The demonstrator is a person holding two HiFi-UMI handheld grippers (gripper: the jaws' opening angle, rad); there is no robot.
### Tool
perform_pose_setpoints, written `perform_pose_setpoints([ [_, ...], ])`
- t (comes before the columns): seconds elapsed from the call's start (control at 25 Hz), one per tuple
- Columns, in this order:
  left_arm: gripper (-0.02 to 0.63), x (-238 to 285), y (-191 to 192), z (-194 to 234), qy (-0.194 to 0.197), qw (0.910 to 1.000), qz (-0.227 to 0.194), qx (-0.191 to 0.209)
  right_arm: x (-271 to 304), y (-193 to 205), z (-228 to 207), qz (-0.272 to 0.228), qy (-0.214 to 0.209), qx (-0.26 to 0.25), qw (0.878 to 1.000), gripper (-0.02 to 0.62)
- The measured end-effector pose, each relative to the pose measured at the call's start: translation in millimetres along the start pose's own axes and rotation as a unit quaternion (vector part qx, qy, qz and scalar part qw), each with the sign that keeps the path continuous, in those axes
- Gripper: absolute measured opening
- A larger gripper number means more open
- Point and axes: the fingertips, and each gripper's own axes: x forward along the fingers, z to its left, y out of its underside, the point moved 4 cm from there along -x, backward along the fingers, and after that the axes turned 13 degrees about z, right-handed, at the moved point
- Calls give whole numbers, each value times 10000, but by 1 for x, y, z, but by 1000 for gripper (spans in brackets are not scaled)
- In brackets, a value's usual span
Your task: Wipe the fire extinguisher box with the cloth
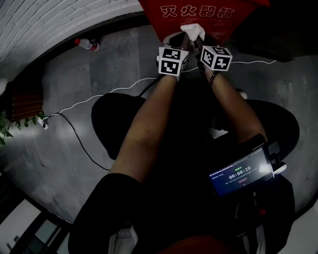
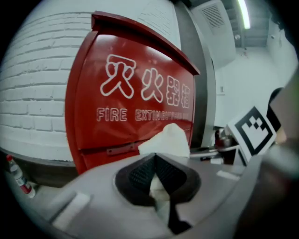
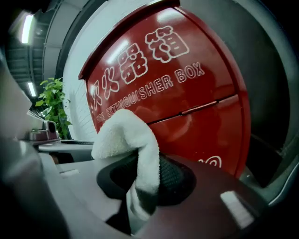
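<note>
The red fire extinguisher box [image 1: 198, 15] stands against the white brick wall; its front with white lettering fills the left gripper view [image 2: 121, 107] and the right gripper view [image 3: 187, 93]. A white cloth [image 1: 194, 31] is bunched between both grippers just in front of the box. My left gripper [image 2: 156, 179] is shut on a fold of the cloth [image 2: 166, 142]. My right gripper [image 3: 145, 179] is shut on another fold of the cloth [image 3: 124, 137], which drapes over its jaws. In the head view the left gripper [image 1: 178, 43] and right gripper [image 1: 199, 43] sit side by side.
A plastic bottle [image 1: 87, 44] lies on the grey floor left of the box. A white cable [image 1: 89, 101] runs across the floor to a plug. A potted plant [image 1: 15, 121] stands at the far left. A phone screen [image 1: 242, 171] hangs at my waist.
</note>
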Motion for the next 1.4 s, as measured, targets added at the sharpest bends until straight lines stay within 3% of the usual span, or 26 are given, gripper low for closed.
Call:
perform_pose_setpoints([
  [0.32, 2, 36, -4, -37, 292, 9991, 134, 260, -28, 1, -58, -225, 369, 268, 9987, 101],
  [0.72, 2, 55, -2, -51, 421, 9983, 192, 361, -62, 1, -126, -471, 943, 703, 9919, 103],
  [1.08, 2, 50, 0, -37, 313, 9993, 181, 98, -70, 4, -139, -449, 1255, 769, 9881, 103],
  [1.4, 2, 36, 1, -26, 229, 9996, 186, -21, -77, 20, -142, -398, 1421, 1153, 9823, 101],
])
